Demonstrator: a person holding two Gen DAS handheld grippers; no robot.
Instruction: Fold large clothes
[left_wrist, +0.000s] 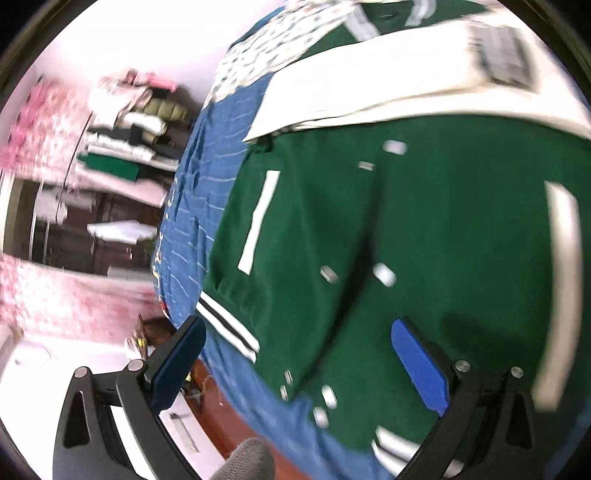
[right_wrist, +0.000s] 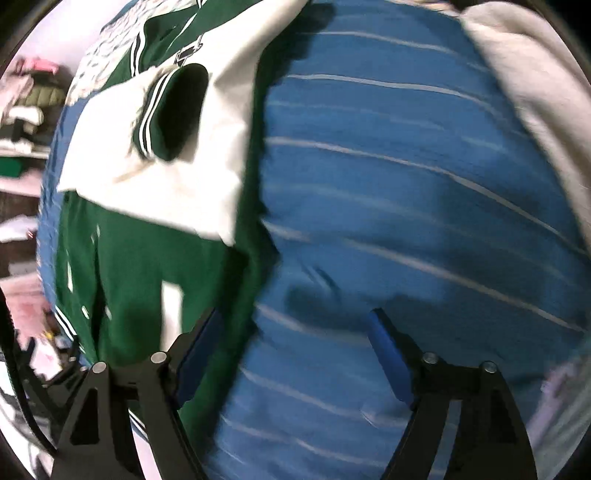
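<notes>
A green varsity jacket (left_wrist: 369, 229) with white sleeves, snap buttons and a striped hem lies spread on a blue striped bedsheet (left_wrist: 192, 221). One white sleeve (left_wrist: 388, 77) is folded across its upper part. My left gripper (left_wrist: 299, 332) is open and empty, hovering over the jacket's lower hem. In the right wrist view the jacket (right_wrist: 140, 258) lies left, its white sleeve (right_wrist: 177, 173) with a green striped cuff (right_wrist: 173, 110) folded over it. My right gripper (right_wrist: 295, 328) is open and empty above the jacket's right edge and the sheet (right_wrist: 406, 184).
A grey-white garment (right_wrist: 535, 92) lies on the bed at the far right. Shelves of stacked folded clothes (left_wrist: 129, 129) stand beyond the bed's left edge. A pink floral curtain (left_wrist: 48, 129) hangs there. The wooden bed frame (left_wrist: 229, 417) runs below the sheet.
</notes>
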